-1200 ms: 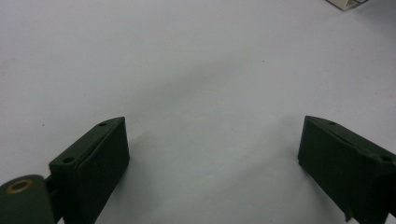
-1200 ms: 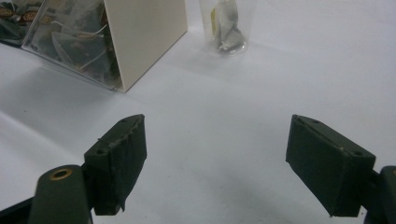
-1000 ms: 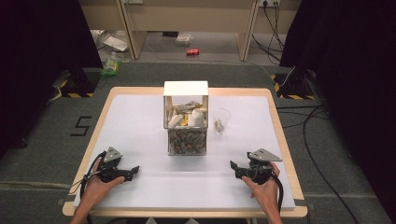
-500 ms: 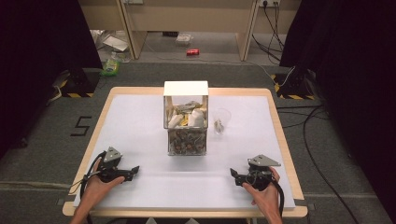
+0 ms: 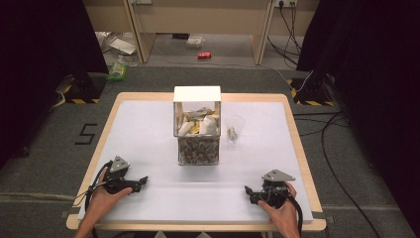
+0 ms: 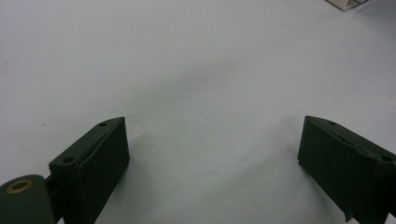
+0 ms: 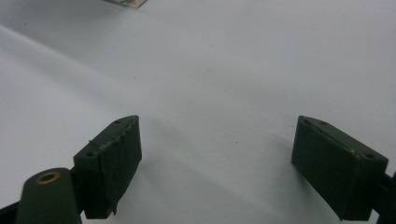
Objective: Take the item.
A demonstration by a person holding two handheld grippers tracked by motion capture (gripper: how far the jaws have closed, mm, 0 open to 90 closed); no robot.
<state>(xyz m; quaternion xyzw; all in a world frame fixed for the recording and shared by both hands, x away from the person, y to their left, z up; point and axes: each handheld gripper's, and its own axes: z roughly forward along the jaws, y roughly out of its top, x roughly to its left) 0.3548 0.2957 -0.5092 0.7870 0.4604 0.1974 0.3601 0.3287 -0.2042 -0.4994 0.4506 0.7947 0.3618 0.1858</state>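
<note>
A clear box with a white lid stands at the middle of the white table. It holds pale wrapped items above and small mixed pieces below. A clear plastic cup with something small inside stands just right of it. My left gripper rests near the front left, held by a hand, jaws pointing right. In the left gripper view, my left gripper is open over bare table. My right gripper rests near the front right, jaws pointing left. The right gripper is open too, with nothing between the jaws.
The table's wooden rim frames the white surface. On the floor beyond lie a red can, a green bottle and cables at the right. A corner of the box shows at the upper edge of the left gripper view.
My right gripper has slid a little toward the table's near edge. The left gripper, the box and the cup have stayed in place.
</note>
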